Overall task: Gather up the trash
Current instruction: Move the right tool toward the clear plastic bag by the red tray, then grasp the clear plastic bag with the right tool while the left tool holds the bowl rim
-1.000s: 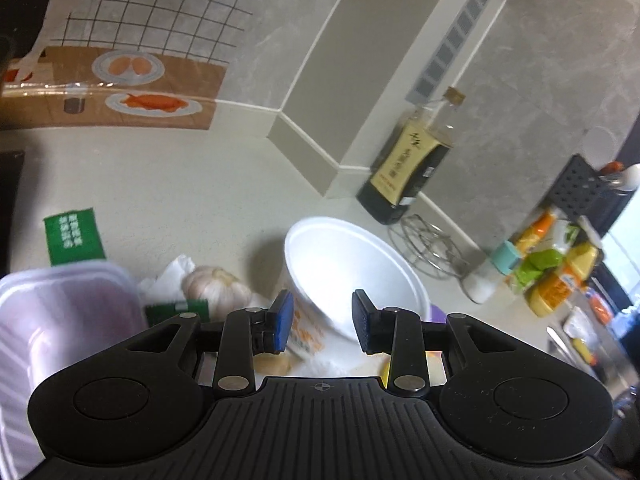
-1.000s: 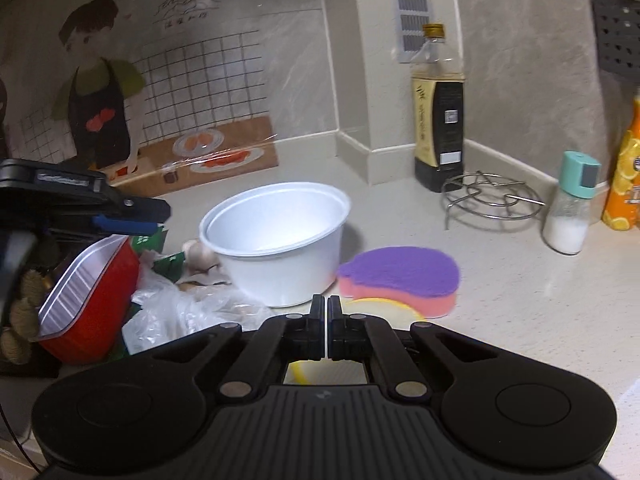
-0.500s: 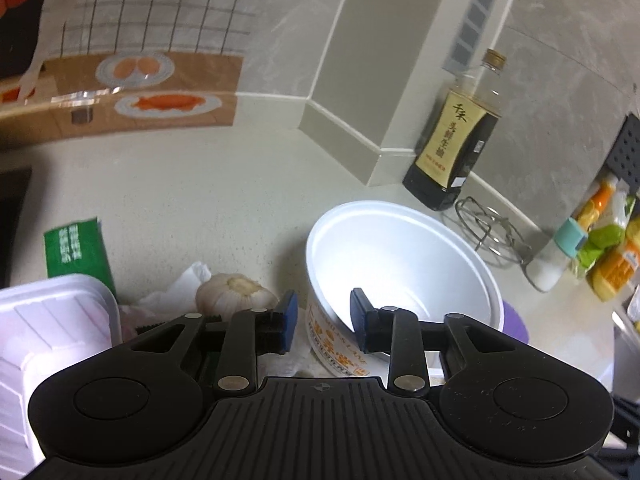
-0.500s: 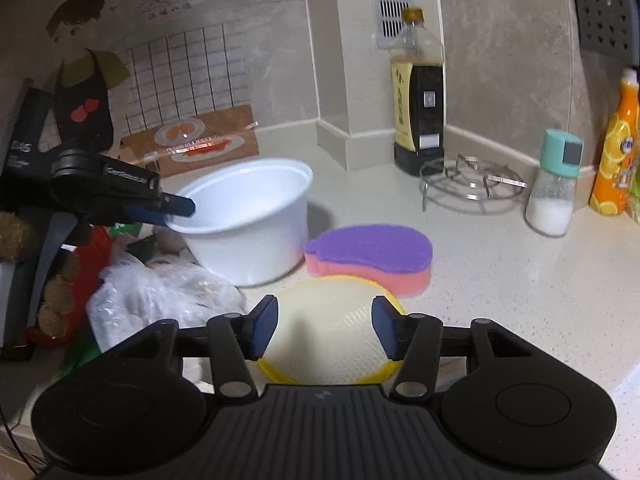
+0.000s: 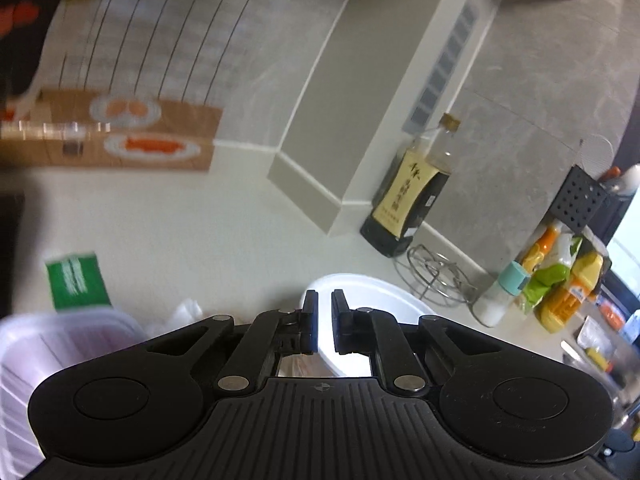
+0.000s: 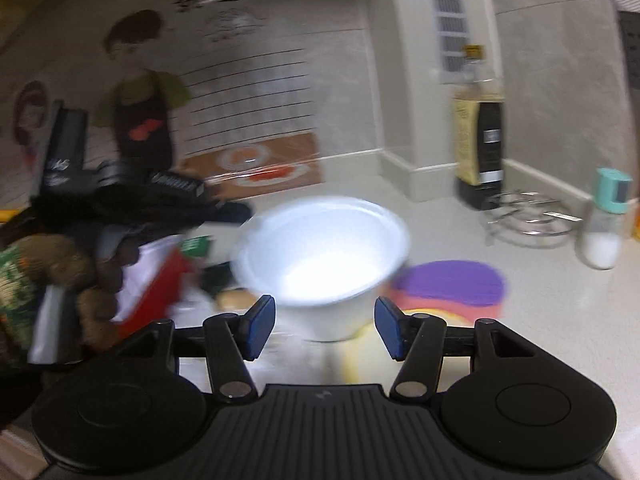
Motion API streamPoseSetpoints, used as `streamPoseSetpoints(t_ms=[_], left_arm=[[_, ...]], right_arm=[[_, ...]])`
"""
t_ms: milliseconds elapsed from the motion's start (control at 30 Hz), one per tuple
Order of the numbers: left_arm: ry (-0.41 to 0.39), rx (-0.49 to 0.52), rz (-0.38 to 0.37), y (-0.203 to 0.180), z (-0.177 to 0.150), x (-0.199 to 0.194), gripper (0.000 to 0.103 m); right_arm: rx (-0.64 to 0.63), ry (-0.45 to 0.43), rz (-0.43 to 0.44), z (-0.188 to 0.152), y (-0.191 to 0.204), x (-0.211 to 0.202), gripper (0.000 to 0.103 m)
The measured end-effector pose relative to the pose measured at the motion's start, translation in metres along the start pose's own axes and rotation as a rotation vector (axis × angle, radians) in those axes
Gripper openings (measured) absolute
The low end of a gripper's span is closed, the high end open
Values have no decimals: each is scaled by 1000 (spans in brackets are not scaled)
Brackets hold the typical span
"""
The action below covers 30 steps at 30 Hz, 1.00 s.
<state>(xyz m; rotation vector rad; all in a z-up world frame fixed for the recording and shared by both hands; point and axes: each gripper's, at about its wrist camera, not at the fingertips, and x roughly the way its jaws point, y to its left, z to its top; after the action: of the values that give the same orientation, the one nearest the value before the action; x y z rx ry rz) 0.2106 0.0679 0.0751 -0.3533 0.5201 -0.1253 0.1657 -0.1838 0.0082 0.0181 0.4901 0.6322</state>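
A white foam bowl point(image 6: 320, 248) stands on the counter beside a heap of trash. My left gripper point(image 5: 325, 320) is shut on the bowl's near rim point(image 5: 384, 300); in the right wrist view the left gripper point(image 6: 224, 212) meets the bowl's left edge. My right gripper point(image 6: 324, 328) faces the bowl from the front. Its jaws are opening, and nothing is between the pads. A yellow lid point(image 6: 360, 356) lies flat just under them. Both views are blurred.
A purple and pink sponge point(image 6: 452, 284) lies right of the bowl. A red foil tray point(image 6: 160, 284), a clear plastic box point(image 5: 40, 352) and a green packet point(image 5: 76, 280) sit to the left. A sauce bottle point(image 6: 478, 140), wire trivet point(image 6: 528, 216) and salt shaker point(image 6: 604, 224) stand by the back wall.
My left jaws have closed from open onto the bowl's rim. My right jaws went from shut to wide open above the yellow lid, and that gripper has moved closer to the bowl.
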Motion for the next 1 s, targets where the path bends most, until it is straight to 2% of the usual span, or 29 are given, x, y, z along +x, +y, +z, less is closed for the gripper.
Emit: streamPoseSetpoints(t_ms=[133,300,433,567,767,900,1000], left_arm=[[43,44,5,-5,0,2,10],[94,10,-2,0,-4,15,13],[84,-66,22,8,0,27,15],[138,-124,39,13,1,50,16],[203,-97,87,9,-6,78,18],[239,-70,88,3,-6,80,19],[207,-63,60,2,-5,69,13]], right_arm=[[-43,80,74,-10,27,23,56],[-103,104,28,-20,51,52,56],[-112,113,20,-22,53,60,56],[-101,121,28,-27,51,61,57],[-115,126,32,-34,50,61,60],[-74,140,49,-37,45,65,70],[-1,159,35,-36,38,69,80]])
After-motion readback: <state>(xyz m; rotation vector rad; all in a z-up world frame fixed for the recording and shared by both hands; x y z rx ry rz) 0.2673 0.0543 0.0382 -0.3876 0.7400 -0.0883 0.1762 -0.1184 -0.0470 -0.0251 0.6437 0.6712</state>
